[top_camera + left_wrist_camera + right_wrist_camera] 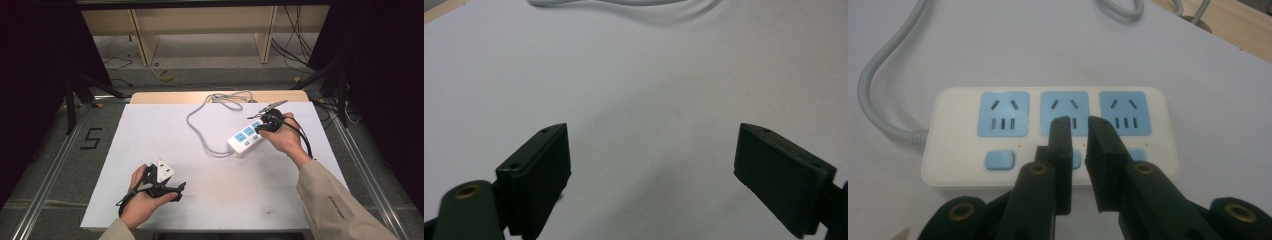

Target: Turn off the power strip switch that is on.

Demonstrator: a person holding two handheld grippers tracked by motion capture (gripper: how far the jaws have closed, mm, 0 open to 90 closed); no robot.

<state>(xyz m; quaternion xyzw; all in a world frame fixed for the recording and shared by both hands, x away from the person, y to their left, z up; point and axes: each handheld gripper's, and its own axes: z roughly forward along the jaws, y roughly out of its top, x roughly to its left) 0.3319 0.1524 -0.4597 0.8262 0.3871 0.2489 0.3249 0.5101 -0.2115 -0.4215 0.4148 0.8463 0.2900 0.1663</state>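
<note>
Right gripper (1078,122): I hold it over the power strip (1048,137), at the strip's middle socket; the jaws stand a little apart, with a narrow gap and nothing between them.
Contact: I cannot tell if the jaw tips touch the strip's face or only hover above it.
Left gripper (654,150): my jaws are wide apart and hold nothing; under them is bare table (639,75), well apart from the strip, toward my side.
Power strip: white with three blue sockets, it lies flat on the table; in the high view it sits right of the table's middle (246,136), just beside my right hand (282,137).
Cable (200,131): grey, it leaves the strip's end away from my hand and loops to the table's far edge.
Hidden: my right jaws cover the strip's middle button and part of the right one.
Hard to see: in the high view my right hand hides that gripper's jaws.
</note>
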